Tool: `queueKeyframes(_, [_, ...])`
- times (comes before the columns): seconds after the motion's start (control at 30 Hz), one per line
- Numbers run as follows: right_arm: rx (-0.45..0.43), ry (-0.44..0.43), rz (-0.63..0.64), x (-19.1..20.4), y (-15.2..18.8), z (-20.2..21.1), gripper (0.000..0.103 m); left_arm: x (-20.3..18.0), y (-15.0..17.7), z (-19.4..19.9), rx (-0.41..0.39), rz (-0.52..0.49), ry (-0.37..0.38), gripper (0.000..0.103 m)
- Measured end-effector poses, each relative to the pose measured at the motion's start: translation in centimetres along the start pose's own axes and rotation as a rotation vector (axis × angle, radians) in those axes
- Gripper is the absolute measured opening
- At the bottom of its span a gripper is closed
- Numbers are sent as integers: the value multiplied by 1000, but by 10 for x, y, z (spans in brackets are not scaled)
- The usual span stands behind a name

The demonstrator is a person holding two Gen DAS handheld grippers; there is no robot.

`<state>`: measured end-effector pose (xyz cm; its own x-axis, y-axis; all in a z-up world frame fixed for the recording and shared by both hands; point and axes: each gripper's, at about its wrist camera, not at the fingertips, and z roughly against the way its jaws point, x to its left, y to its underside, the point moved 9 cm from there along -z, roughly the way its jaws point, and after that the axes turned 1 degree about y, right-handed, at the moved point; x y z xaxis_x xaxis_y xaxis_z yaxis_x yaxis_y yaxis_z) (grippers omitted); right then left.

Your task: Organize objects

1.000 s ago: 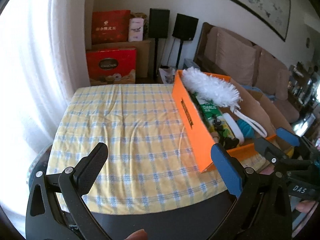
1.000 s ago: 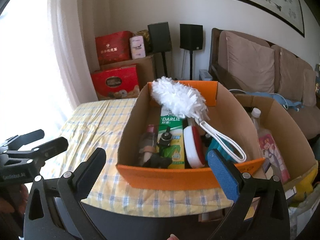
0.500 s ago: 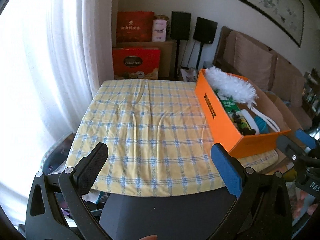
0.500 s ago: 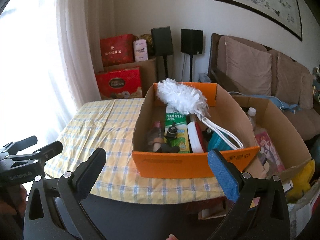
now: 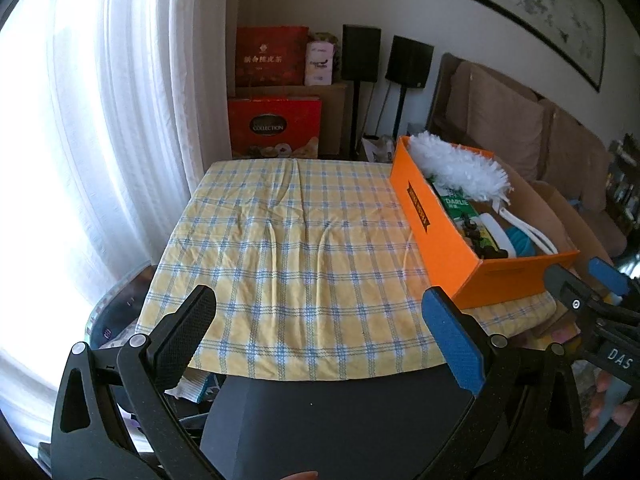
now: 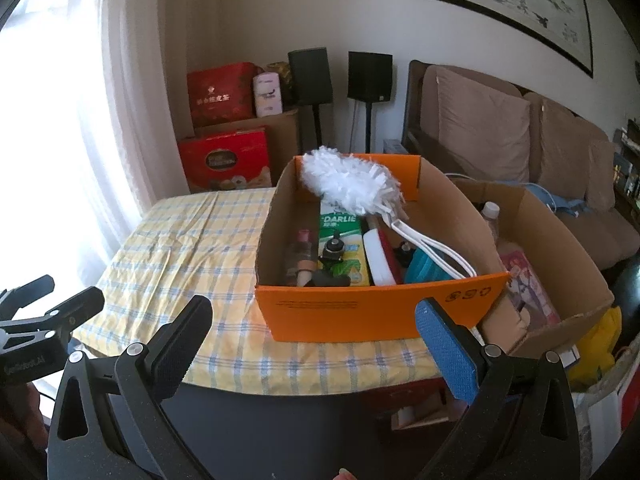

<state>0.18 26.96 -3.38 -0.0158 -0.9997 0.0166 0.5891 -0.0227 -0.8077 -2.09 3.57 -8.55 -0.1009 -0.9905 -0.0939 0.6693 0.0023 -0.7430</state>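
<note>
An orange cardboard box (image 6: 360, 312) (image 5: 432, 216) stands on the right part of a table with a yellow checked cloth (image 5: 288, 240) (image 6: 176, 256). Inside lie a white fluffy duster (image 6: 352, 184) (image 5: 460, 166), a green Darlie carton (image 6: 340, 240) (image 5: 458, 204), a white and red item (image 6: 380, 256), a teal object (image 6: 428, 268) and small dark bottles (image 6: 300, 256). My left gripper (image 5: 320, 332) is open and empty, held back from the table's near edge. My right gripper (image 6: 316, 340) is open too, in front of the box, holding nothing.
A brown open carton (image 6: 552, 264) with a bottle and packets stands right of the table. Red gift boxes (image 5: 276, 128), two black speakers (image 6: 340, 76) and a brown sofa (image 6: 520, 152) line the far wall. A white curtain (image 5: 132, 120) hangs left. A dark chair back (image 5: 344, 420) is below me.
Both grippers have pulled back and up from the table, so the box and cloth look smaller and farther away. Both stay open; the box's contents are unchanged.
</note>
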Motion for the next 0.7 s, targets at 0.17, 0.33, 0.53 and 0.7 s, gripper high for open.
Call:
queueKeyframes(0.17, [6, 5, -4, -1, 1, 0, 103, 0, 0, 1, 4, 3, 3, 103])
queueKeyframes(0.33, [3, 7, -5, -1, 0, 1, 103, -1, 2, 1, 9, -3, 3, 103])
queueKeyframes(0.53, [0, 6, -1, -1, -1, 1, 103, -3, 2, 1, 10, -6, 2, 103])
queueKeyframes(0.7, [3, 9, -7, -2, 0, 0, 103, -4, 1, 2, 1, -10, -1, 103])
